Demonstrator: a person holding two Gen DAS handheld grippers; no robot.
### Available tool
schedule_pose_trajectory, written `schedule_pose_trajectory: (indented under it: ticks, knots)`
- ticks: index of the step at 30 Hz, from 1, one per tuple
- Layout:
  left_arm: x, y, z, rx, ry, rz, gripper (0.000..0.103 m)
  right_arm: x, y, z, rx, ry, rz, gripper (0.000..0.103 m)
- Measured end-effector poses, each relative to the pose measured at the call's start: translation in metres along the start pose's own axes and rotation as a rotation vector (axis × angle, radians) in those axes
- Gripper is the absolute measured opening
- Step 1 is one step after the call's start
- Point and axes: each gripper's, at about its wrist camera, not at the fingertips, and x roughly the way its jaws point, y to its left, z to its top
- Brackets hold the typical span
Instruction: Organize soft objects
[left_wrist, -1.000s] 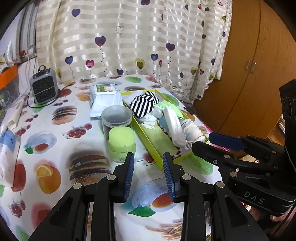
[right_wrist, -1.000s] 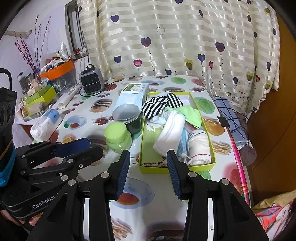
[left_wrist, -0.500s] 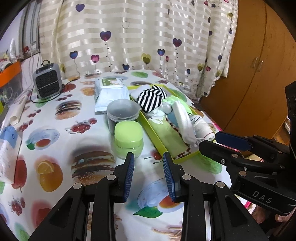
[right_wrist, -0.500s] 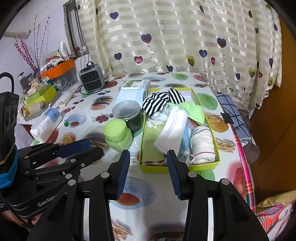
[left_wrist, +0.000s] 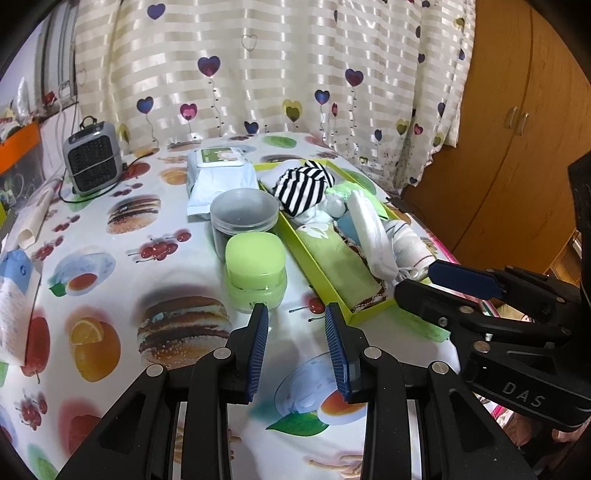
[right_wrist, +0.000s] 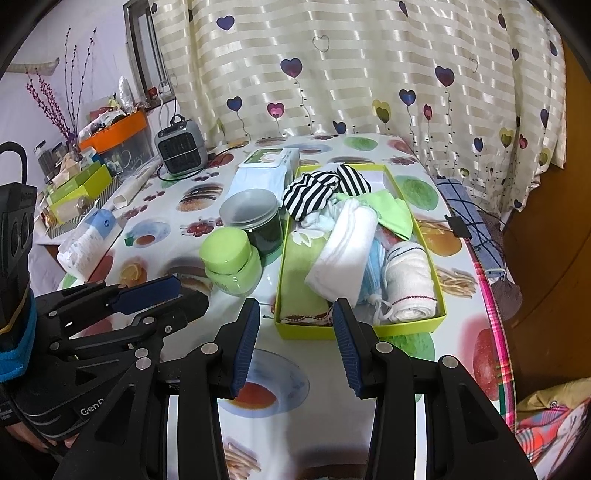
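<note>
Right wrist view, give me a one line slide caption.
Open right gripper hovers before a lime tray of rolled cloths and striped fabric; left gripper alongside.

Left gripper (left_wrist: 297, 347): black plastic frame, ribbed blue finger pads (left_wrist: 258, 343), silver screws, white "GenR…" lettering. Right gripper (right_wrist: 293, 345): same black build, blue pads, silver screws, "DAS" marking. Blue cuff (right_wrist: 13, 354) at the left wrist.

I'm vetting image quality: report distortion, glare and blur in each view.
Left wrist view: strong fisheye bending, dark vignette corners, sheen on the cream heart-print curtain, striped black-and-white cloth sharp. Right wrist view: same bending, glossy fruit-print tablecloth glares near the bottom, lime-green cardboard tray crisp.
</note>
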Motion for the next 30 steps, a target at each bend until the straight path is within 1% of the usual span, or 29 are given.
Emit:
schedule_pose_trajectory:
  ticks: [3,7,23,26,30]
  knots:
    - [0.0006,-0.0007,-0.0016,0.007,-0.003,-0.002,0.030,0.0016,-0.0001,-0.0005,0.001,0.004,0.001,0.042]
    - [0.0015,-0.0008,-0.0032,0.014,-0.003,0.024,0.030,0.0019,0.0003,-0.0008,0.001,0.004,0.000,0.042]
    - [0.0030,-0.0005,-0.0048,-0.002,0.007,0.018,0.030,0.0053,-0.0001,-0.0027,0.001,0.010,0.002,0.042]
    - [0.0029,-0.0012,-0.0049,0.003,0.006,0.033,0.030,0.0054,-0.0001,-0.0027,0.001,0.009,0.002,0.042]
    - [0.0031,-0.0012,-0.0050,0.001,0.007,0.031,0.030,0.0054,-0.0002,-0.0027,0.001,0.010,0.003,0.042]
